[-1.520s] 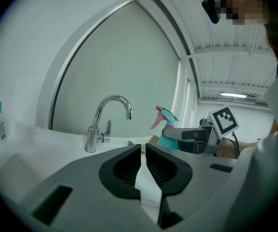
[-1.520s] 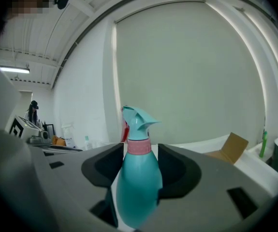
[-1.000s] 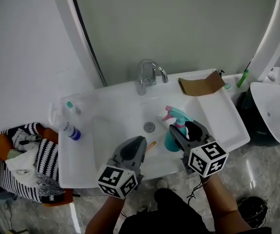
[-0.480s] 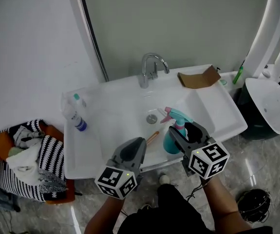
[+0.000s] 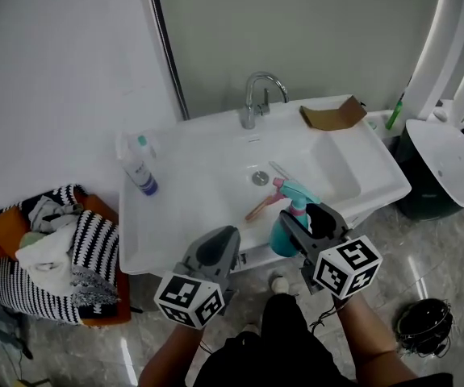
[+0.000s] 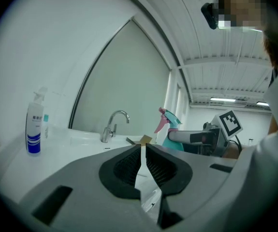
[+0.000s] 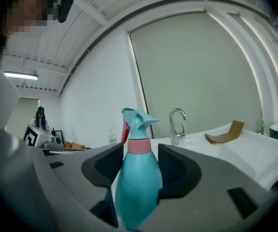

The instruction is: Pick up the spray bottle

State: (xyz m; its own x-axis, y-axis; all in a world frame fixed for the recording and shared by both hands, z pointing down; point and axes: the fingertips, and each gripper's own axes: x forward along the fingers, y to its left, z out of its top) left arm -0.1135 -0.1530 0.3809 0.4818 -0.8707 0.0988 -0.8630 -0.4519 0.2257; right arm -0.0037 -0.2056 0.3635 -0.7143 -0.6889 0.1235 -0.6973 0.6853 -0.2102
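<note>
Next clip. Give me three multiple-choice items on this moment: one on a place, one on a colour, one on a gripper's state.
1. Where does the white bottle with the blue label stand?
A. on the sink's ledge, at the head view's left
B. in the basin
C. on the floor

2. What colour is the body of the spray bottle?
A. yellow
B. teal
C. black

3. What is the state of the right gripper?
A. open and empty
B. out of view
C. shut on the spray bottle

Answers: A, it stands on the sink beside the basin; B, a teal body under a pink collar; C, its jaws clamp the bottle's sides.
</note>
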